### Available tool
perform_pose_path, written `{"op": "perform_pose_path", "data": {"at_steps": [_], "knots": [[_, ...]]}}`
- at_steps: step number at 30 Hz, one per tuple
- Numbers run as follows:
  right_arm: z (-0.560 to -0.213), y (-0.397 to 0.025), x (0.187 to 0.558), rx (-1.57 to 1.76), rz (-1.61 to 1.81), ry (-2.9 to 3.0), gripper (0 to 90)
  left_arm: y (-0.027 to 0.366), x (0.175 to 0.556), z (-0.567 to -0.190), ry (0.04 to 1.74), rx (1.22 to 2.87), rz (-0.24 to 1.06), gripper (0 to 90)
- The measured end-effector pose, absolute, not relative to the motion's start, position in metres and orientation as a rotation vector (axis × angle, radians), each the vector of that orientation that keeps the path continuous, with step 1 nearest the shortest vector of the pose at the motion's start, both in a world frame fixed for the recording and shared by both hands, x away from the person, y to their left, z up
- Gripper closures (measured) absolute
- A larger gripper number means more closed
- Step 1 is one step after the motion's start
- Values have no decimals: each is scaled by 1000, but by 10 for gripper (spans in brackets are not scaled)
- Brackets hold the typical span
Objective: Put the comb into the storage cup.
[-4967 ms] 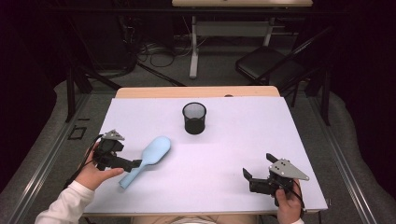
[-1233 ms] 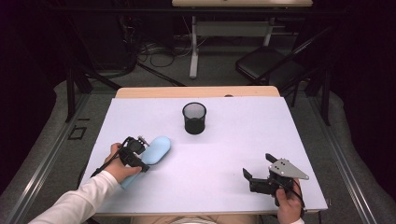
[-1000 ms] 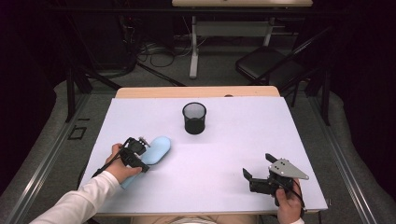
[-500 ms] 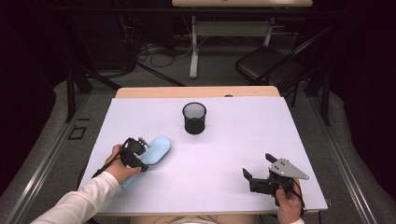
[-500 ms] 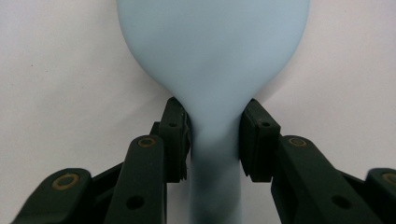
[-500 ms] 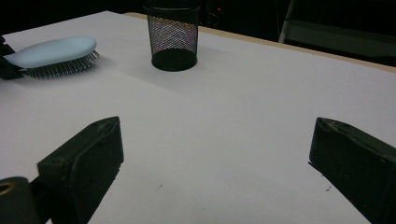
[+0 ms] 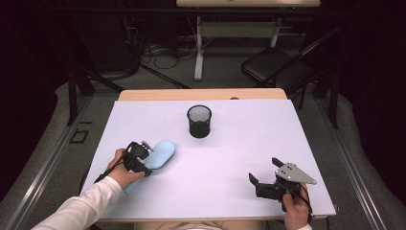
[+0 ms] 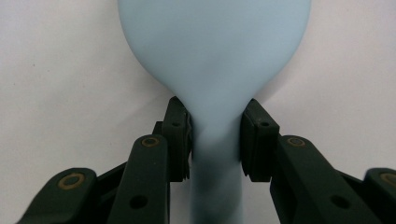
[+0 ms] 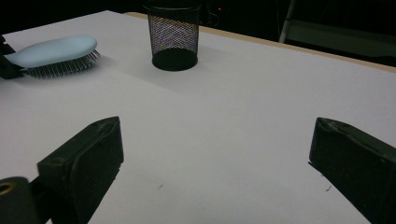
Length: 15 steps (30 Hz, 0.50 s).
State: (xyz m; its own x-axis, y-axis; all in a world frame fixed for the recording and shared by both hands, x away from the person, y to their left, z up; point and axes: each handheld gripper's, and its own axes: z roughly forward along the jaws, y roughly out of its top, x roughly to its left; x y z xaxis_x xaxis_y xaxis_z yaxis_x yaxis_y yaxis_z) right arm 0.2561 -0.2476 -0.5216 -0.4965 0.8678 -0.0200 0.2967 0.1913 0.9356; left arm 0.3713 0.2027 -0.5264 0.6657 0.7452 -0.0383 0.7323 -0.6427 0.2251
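Observation:
A pale blue hairbrush (image 7: 160, 153) lies bristles down on the white table at the left. My left gripper (image 7: 139, 160) is shut on its neck, where the oval head narrows into the handle (image 8: 215, 140); both pads (image 8: 180, 140) press its sides. From the right gripper view the hairbrush (image 9: 53, 51) shows its bristles resting on the table. A black mesh cup (image 7: 199, 121) stands upright near the table's middle back, also in the right gripper view (image 9: 173, 35). My right gripper (image 7: 261, 184) rests open at the front right, with bare table between its jaws (image 9: 215, 154).
The white table (image 7: 239, 143) ends in a wooden strip at the back. Beyond it stand a folding chair (image 7: 282, 67) and a desk leg (image 7: 198, 48) on dark floor with cables.
Five seconds ago my left gripper sat left of the hairbrush's handle. It has moved right onto the brush's neck and closed there. Over the last second nothing moves. The right gripper stays still.

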Motion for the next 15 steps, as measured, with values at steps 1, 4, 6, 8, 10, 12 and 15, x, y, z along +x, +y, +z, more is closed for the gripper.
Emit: {"op": "perform_pose_path", "data": {"at_steps": [1,4,6,8,10,12,15], "knots": [[-522,-248,256,1087,1300,1902,26,203,371,-526,1197,2660,88,674],[-522,-248,256,1087,1300,1902,27,203,371,-526,1211,2653,78,676],[-522,-248,256,1086,1300,1902,28,204,371,-527,1209,2648,82,676],[-522,-248,256,1087,1300,1902,28,204,371,-526,1206,2647,79,677],[-522,-248,256,1088,1299,1903,28,205,371,-527,1204,2642,81,679],[-522,-248,256,1088,1300,1902,28,205,371,-527,1205,2641,76,680],[-522,-248,256,1089,1298,1902,28,205,371,-527,1205,2640,74,682]]}}
